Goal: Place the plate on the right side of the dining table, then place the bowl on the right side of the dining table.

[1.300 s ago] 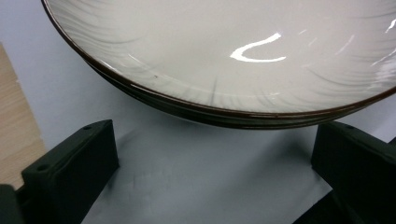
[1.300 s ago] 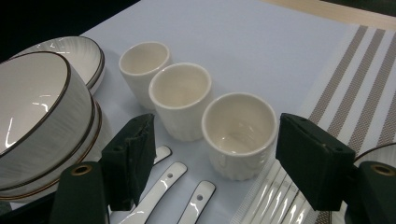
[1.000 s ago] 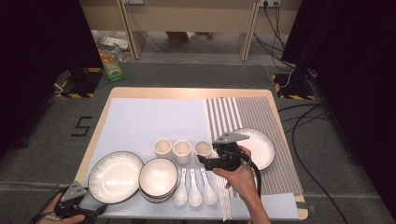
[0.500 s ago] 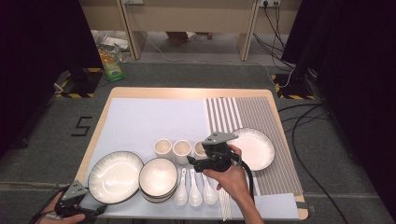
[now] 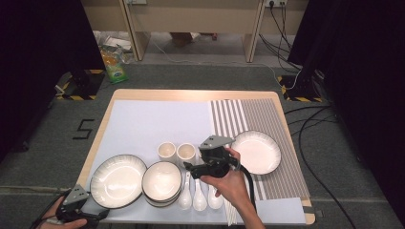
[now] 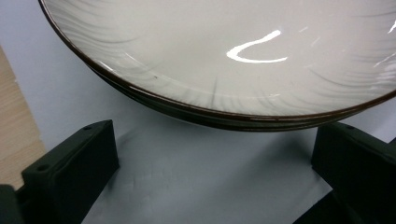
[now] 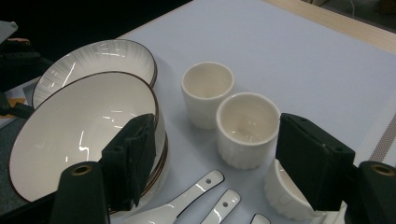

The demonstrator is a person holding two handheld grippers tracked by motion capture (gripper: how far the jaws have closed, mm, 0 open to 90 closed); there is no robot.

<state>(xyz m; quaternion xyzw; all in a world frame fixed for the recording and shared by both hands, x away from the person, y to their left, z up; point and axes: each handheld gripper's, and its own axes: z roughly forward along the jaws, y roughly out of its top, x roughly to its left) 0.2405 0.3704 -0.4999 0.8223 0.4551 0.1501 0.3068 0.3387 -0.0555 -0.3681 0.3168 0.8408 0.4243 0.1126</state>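
Note:
My right gripper (image 5: pixel 193 167) hovers open just above the row of small white cups, jaws pointing left. In the right gripper view its jaws (image 7: pixel 224 168) stand wide apart around the air over the middle cup (image 7: pixel 245 128), with nothing held. The far cup (image 7: pixel 208 91) stands beyond it and a third cup (image 7: pixel 285 196) sits under the right jaw. My left gripper (image 5: pixel 93 215) rests at the table's front left corner, open (image 6: pixel 210 172), its jaws just short of the rim of the large dark-rimmed plate (image 6: pixel 224 70) (image 5: pixel 117 180).
A stack of white bowls (image 5: pixel 162 181) sits between the large plate and three white spoons (image 5: pixel 199 198). Another plate (image 5: pixel 260 151) lies on the striped mat (image 5: pixel 267 119) at the right. Pale sticks (image 5: pixel 230 212) lie by the front edge. The pale blue mat (image 5: pixel 153 119) stretches behind.
My right gripper has drifted left over the cups and now covers the third cup in the high view. Its jaws kept the same width. The left gripper stayed put.

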